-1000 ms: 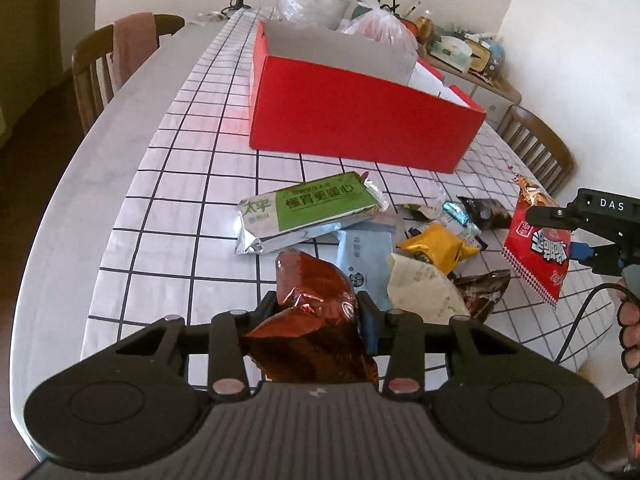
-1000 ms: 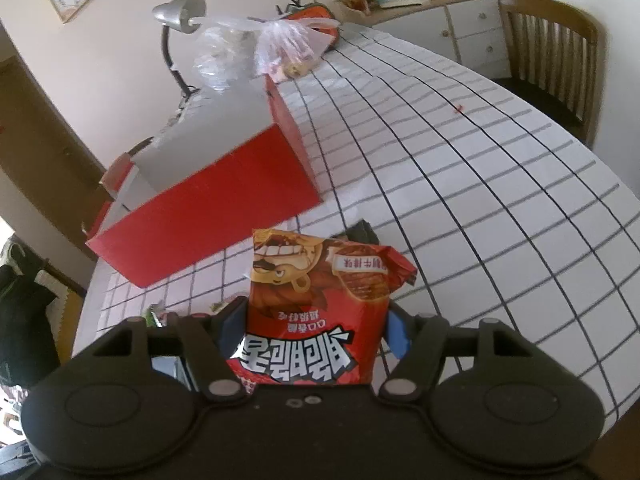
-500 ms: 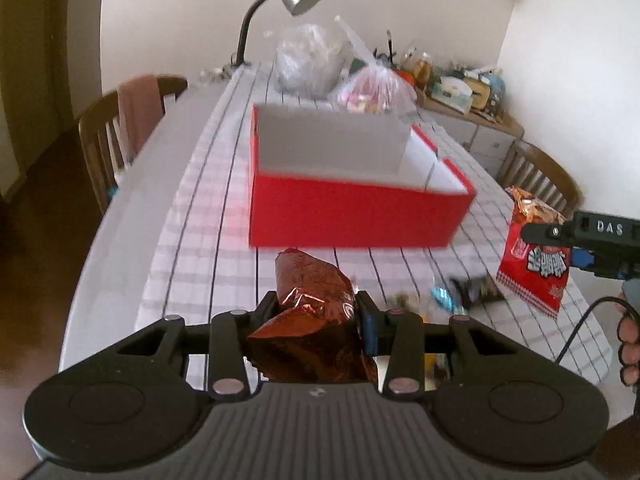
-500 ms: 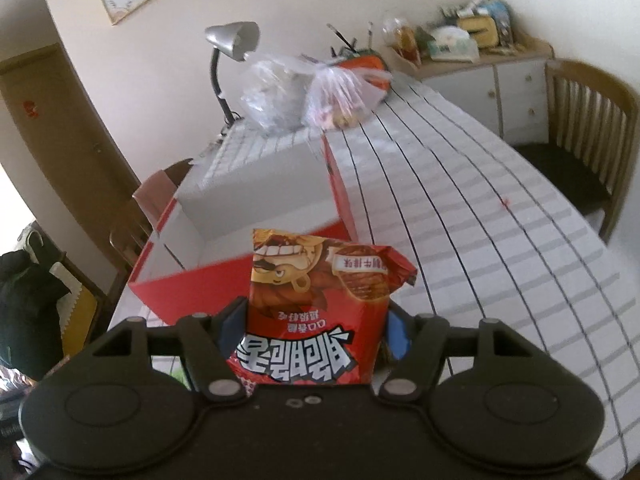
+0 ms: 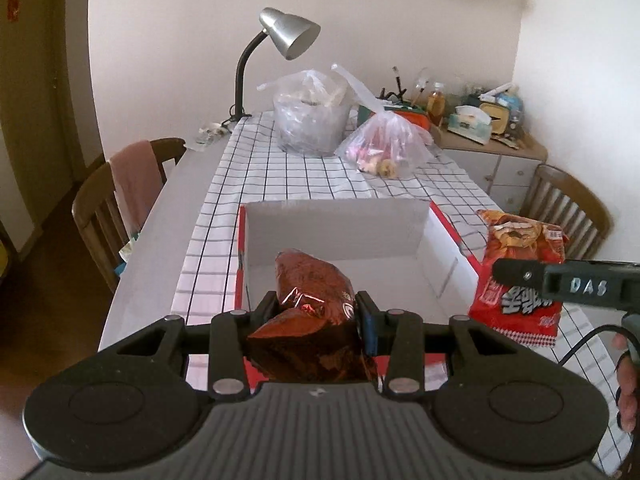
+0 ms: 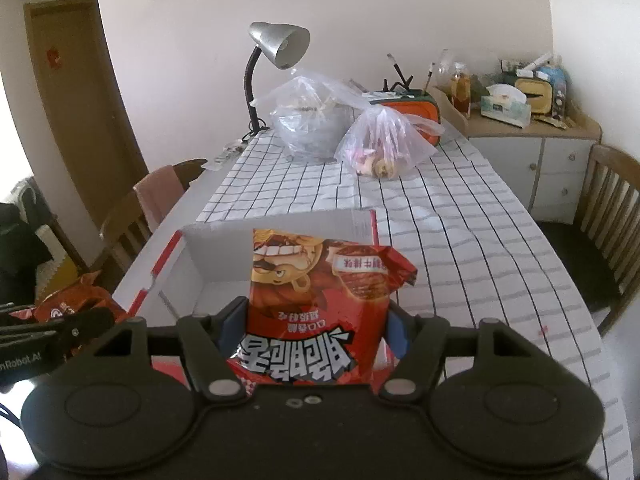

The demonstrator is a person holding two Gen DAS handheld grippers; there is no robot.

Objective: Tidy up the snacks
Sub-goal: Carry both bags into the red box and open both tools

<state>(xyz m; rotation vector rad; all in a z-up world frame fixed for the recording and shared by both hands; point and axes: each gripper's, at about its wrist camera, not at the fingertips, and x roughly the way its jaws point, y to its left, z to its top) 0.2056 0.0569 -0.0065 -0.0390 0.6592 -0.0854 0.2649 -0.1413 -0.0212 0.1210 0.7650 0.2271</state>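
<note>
A: What is clamped in the left gripper [image 5: 318, 312]?

B: A shiny brown packet [image 5: 314, 304] is pinched between its jaws. Just ahead and below, the open red box [image 5: 239, 276] is seen, with its white inside bare.

A: And the right gripper [image 6: 316, 322]?

B: It is clamped on a red snack bag [image 6: 320, 304], held with its print upside down. The same box [image 6: 168, 256] is seen directly beyond that bag. To the left of this gripper, the other gripper and its brown packet [image 6: 76, 304] are seen at the box's side.

A: What has changed from a second ago?

B: Both packets have been lifted off the tablecloth [image 5: 304, 176] and carried up to the box. Earlier the box was seen side-on and well ahead, with loose snacks spread in front of the left gripper; now its inside is looked down into, and the loose snacks are out of view.

A: What is meant by that for the task?

B: The carry looks nearly done. Release over the box is judged to be the next step.

A: Farther off?

B: Two plastic bags [image 5: 340, 128] and a lamp [image 5: 280, 44] are seen at the table's far end.
</note>
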